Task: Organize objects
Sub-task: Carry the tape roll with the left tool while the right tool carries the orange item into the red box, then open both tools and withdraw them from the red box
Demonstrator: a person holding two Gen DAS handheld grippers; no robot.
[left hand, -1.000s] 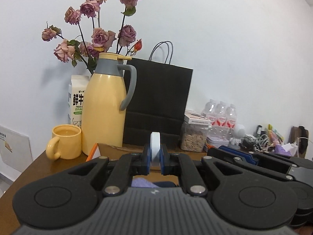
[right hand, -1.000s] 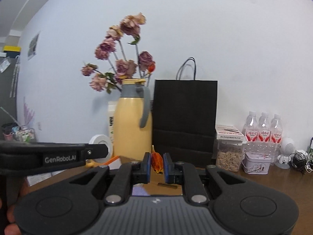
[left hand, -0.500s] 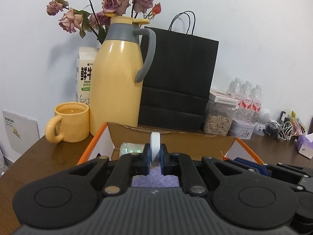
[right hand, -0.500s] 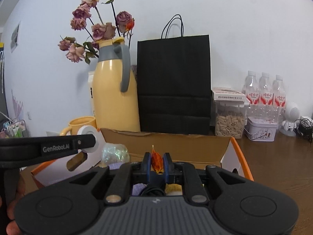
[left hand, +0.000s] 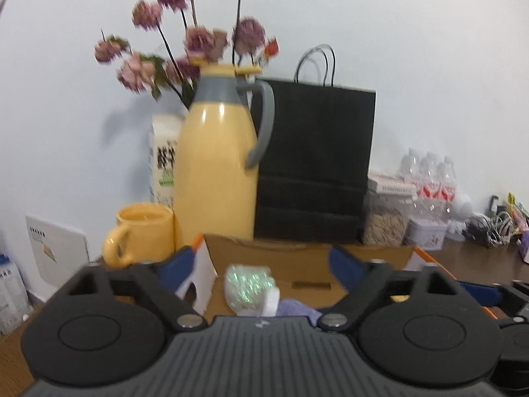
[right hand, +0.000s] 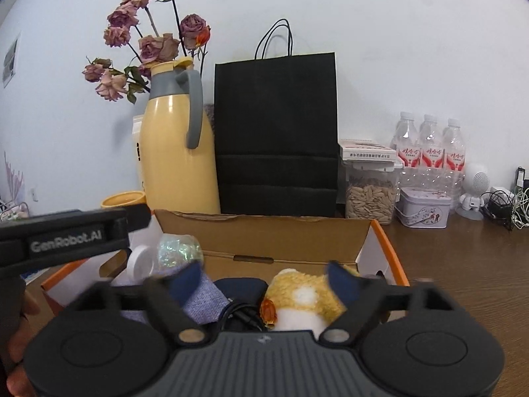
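An open cardboard box (left hand: 297, 251) with orange edges lies in front of both grippers. My left gripper (left hand: 259, 268) hangs over it, jaws opening wide with nothing between the pads. A white tape roll (left hand: 270, 301) lies loose below it, beside an iridescent ball (left hand: 246, 284) and purple cloth (left hand: 297, 309). My right gripper (right hand: 264, 281) is also opening over the box (right hand: 264, 228), its pads apart. A small orange dried flower (right hand: 267, 311) lies free under it, against a yellow and white plush (right hand: 304, 294). The tape roll (right hand: 140, 261) sits at the box's left.
Behind the box stand a yellow jug (right hand: 175, 152) with dried roses, a yellow mug (left hand: 145, 235), a black paper bag (right hand: 276, 132), a seed jar (right hand: 370, 198), a tin (right hand: 423, 206) and water bottles (right hand: 429, 145). Brown table (right hand: 463, 264) shows at the right.
Both grippers sank over the box and opened. The white tape roll left the left jaws and the orange dried flower left the right jaws; both now lie in the box.
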